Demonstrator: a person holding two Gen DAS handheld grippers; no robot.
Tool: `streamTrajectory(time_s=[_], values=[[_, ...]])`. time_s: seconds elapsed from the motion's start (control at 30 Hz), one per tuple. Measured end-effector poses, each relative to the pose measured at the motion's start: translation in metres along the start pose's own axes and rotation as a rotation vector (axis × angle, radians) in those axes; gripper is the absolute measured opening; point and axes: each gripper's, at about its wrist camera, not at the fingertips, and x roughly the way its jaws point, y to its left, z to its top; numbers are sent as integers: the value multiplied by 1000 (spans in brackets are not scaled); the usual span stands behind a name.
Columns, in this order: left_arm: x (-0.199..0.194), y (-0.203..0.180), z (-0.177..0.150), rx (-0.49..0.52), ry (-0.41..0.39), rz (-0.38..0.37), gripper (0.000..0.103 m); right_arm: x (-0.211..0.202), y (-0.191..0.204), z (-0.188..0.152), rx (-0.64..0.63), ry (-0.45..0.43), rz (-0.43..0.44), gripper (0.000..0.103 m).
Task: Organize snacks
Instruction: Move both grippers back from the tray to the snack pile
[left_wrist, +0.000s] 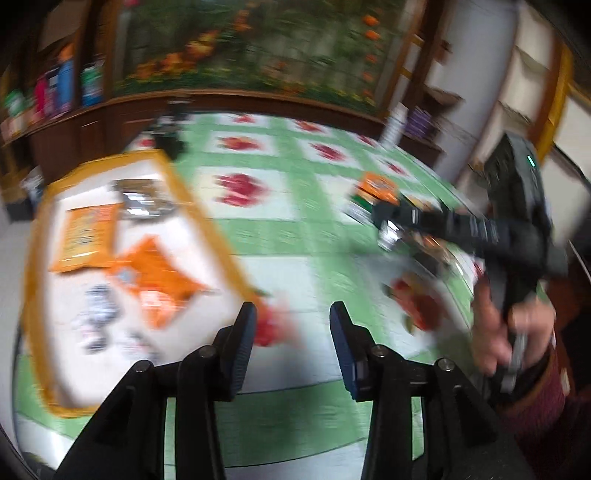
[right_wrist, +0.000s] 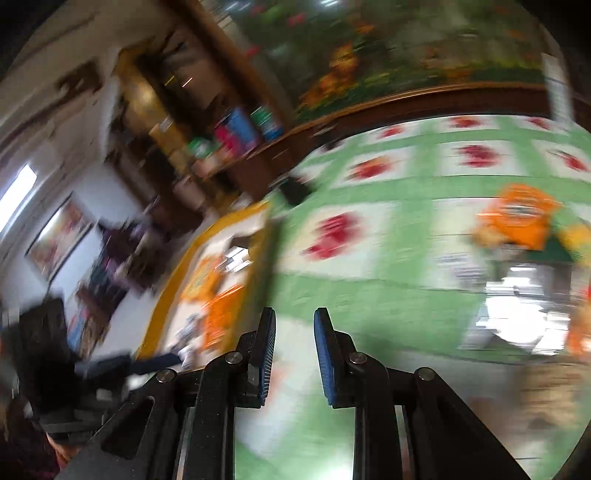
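Both pictures are smearing with motion blur, so fine detail is hard to read. The left gripper (left_wrist: 293, 325) is hanging above the green-and-white flowered tablecloth (left_wrist: 258, 236) with its jaws parted a moderate way and nothing between them. The right gripper (right_wrist: 294, 332) is showing a narrower gap, also empty; the cloth is plain between its pads.

On the left, a white tray with a yellow rim (left_wrist: 207, 214) is already holding orange snack packets (left_wrist: 155, 273) and a silvery one (left_wrist: 144, 203) at its far end. On the right, a loose pile of snacks (right_wrist: 517, 229) is lying on the cloth, orange on top with shiny wrappers nearer, well apart from the tray. The right gripper, seen from the left wrist view (left_wrist: 384, 221), is reaching over that pile.

Judging from this, sorting is partly done. The risks look like these: the right gripper's narrow gap may be too tight to straddle a puffy packet, so it could shove the pile instead of gripping; slick foil wrappers may slip from the pads; and a fast swing could knock the tray rim.
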Motion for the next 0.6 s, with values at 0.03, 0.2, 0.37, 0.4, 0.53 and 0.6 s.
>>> streamTrajectory(time_s=[0.03,0.2,0.37,0.4,0.53,0.6], values=[[6,-9,0,16,14,-14,40,-11,-16,3,30,-21,-23,24],[30,-41,-3,87,68,-61,40,-68,-106,3,226,-101,-216,24],[42,-51,-4,97,93,-77,40,-80,-135,-12,305,-64,-333,23],[42,-50,-4,95,94,-78,40,-81,-132,-13,304,-65,-324,23],[39,-42,-4,75,96,-82,42,-80,-123,-24,320,-25,-283,25],[36,-38,-4,64,94,-81,49,-79,-108,-39,337,-6,-250,27]])
